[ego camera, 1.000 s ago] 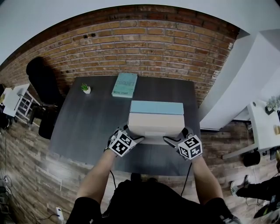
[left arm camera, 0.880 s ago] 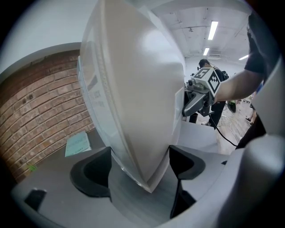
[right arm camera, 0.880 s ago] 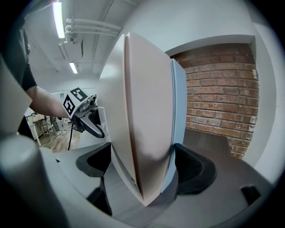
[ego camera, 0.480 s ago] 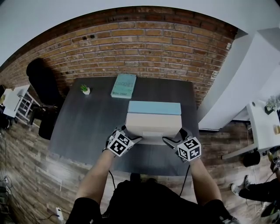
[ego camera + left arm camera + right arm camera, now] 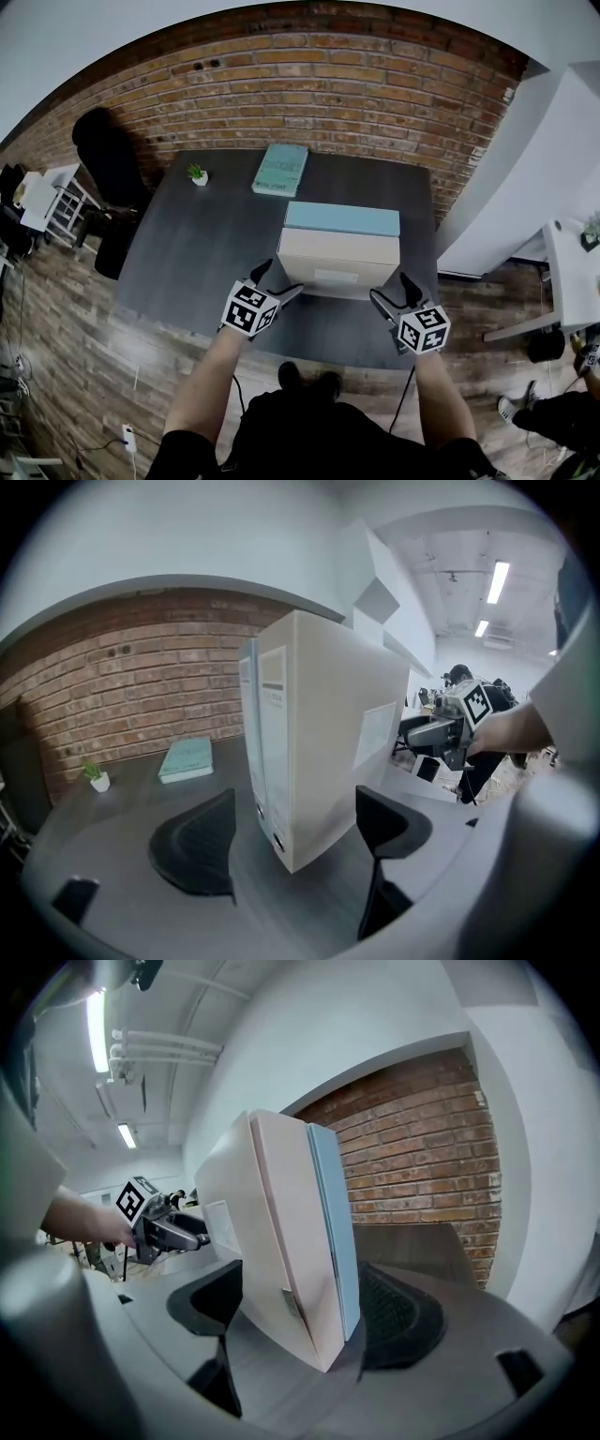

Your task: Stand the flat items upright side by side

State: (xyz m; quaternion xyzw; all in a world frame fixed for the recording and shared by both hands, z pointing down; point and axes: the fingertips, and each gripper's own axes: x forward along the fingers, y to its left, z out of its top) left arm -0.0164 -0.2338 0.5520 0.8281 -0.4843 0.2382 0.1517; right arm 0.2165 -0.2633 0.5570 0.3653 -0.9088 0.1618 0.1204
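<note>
While both pairs of jaws stand apart and grip nothing, the left gripper [image 5: 277, 281] and right gripper [image 5: 394, 292] hover just short of the beige folder [image 5: 337, 262], one near each end. The right one's jaws have just been closing a little, with only the folder's corner showing in the gap, untouched. That folder stands upright on the table [image 5: 206, 244], side by side against a blue folder [image 5: 342, 218] behind it, so two items look done. A teal book [image 5: 280, 170] lies flat farther back, probably left to stand up. Near it, a small white pot [image 5: 197, 174] holds a green plant; both folders are shut.
</note>
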